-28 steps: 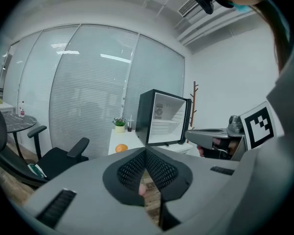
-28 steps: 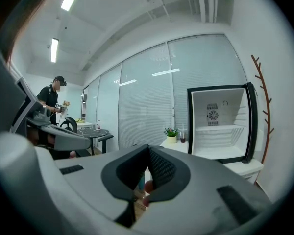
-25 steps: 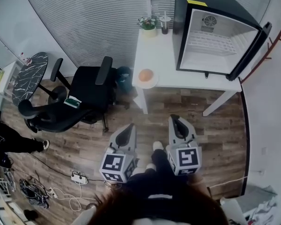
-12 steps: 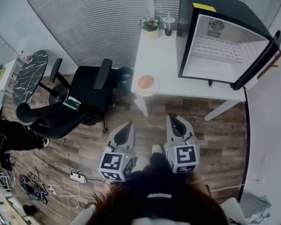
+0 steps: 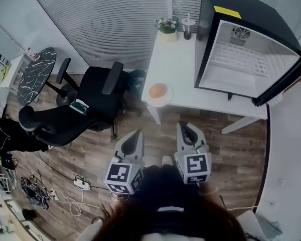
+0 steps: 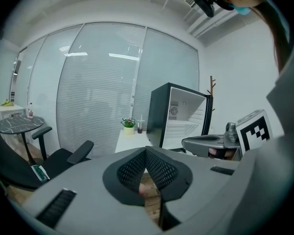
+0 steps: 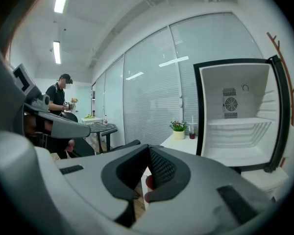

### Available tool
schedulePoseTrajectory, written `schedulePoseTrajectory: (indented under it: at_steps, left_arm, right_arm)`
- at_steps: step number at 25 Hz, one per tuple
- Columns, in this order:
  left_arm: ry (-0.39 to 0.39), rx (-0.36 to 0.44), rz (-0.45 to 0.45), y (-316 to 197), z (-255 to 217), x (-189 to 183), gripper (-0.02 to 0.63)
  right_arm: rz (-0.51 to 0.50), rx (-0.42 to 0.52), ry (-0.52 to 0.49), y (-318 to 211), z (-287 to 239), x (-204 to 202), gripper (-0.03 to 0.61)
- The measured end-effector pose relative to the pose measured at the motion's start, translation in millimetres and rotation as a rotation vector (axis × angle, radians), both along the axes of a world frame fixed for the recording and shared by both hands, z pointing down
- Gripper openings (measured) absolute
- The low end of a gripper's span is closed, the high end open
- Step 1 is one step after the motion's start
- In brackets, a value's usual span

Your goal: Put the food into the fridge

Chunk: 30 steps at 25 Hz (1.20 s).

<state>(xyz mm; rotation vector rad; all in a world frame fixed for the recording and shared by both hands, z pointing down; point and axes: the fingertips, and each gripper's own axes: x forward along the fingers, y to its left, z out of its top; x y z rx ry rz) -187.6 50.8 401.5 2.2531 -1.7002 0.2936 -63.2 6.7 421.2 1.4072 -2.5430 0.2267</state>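
An orange round piece of food [image 5: 158,90] lies on a white plate [image 5: 166,100] at the near left corner of the white table [image 5: 178,67]. A black mini fridge [image 5: 251,54] stands on the table's right side with its door swung open and its white shelves bare. It also shows in the left gripper view as the fridge [image 6: 183,119] and in the right gripper view as the fridge [image 7: 237,126]. My left gripper [image 5: 136,136] and right gripper [image 5: 184,128] hang side by side over the wooden floor, short of the table. Both are shut with nothing in them.
A black office chair [image 5: 88,102] stands left of the table, and a round marble side table [image 5: 35,74] stands farther left. A potted plant [image 5: 168,26] and a cup with a straw [image 5: 188,28] sit at the table's back. A power strip [image 5: 79,181] and cables lie on the floor. A person [image 7: 59,102] stands at the left.
The table and fridge have come slightly nearer and shifted right in the head view. Both grippers keep the same pose and stay shut.
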Motion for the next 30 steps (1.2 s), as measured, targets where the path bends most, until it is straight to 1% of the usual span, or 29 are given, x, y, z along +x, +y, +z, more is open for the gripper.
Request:
schedulePoseTrajectory:
  at_steps: [10,15,20,27,30]
  left_arm:
    - [-0.021,-0.019,-0.044,-5.8,4.2,-8.0,0.0]
    - [-0.023,-0.017,-0.025,-17.2,3.6,-7.9,0.0]
    - [-0.016,-0.025,-0.008,-36.8,4.2,-10.9,0.0]
    - [-0.024,-0.034,0.0,-57.0,8.9,-27.3,0.0]
    - [-0.018,-0.04,0.006,-65.7,8.3,-31.7,0.0]
  right_arm:
    - [-0.025,-0.08,-0.051,-12.8,16.9,-5.9,-0.003]
    - [-0.031,-0.096,-0.059,-23.2,22.3,-12.8,-0.003]
    - [-0.023,-0.132,-0.075,-40.0,31.3,-19.2,-0.003]
    - [-0.01,-0.196,-0.09,-56.5,48.0,-31.3,-0.002]
    - [-0.005,-0.233,-0.107,-62.1,56.9,-35.6,0.02]
